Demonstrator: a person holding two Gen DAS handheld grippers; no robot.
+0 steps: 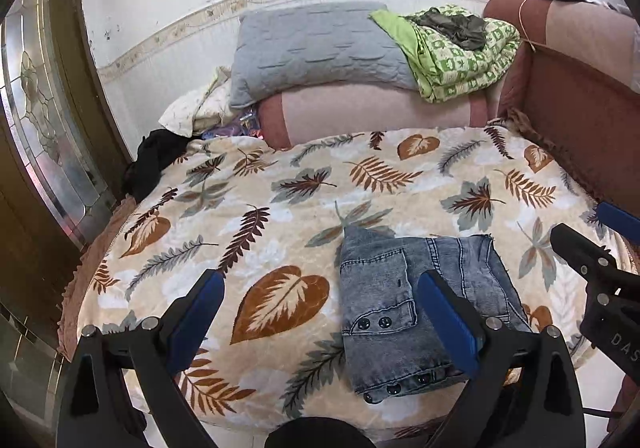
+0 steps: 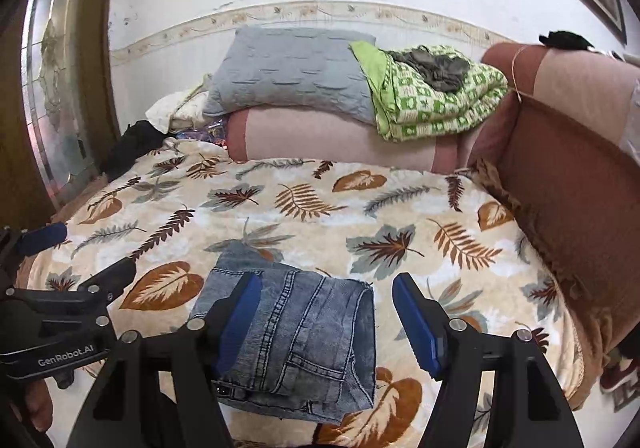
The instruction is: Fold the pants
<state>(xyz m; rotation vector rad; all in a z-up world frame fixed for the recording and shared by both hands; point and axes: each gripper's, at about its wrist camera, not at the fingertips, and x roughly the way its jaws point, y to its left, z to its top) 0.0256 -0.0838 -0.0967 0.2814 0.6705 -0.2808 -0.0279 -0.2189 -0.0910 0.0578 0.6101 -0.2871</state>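
Note:
The blue denim pants (image 1: 404,312) lie folded into a compact rectangle on the leaf-patterned blanket (image 1: 280,184) near the bed's front edge; they also show in the right wrist view (image 2: 304,340). My left gripper (image 1: 320,284) is open and empty, above the blanket, its right finger over the pants' edge. My right gripper (image 2: 326,288) is open and empty, hovering over the pants, which lie between its fingers. The right gripper also shows at the right edge of the left wrist view (image 1: 588,232), and the left gripper at the left edge of the right wrist view (image 2: 80,252).
A grey pillow (image 1: 316,48) and a green patterned quilt (image 1: 456,52) sit on a pink bolster (image 1: 372,112) at the back. A brown-pink headboard (image 1: 580,80) runs along the right. A glass-panelled door (image 1: 44,120) is at the left. Dark clothing (image 1: 152,160) lies at the bed's far left corner.

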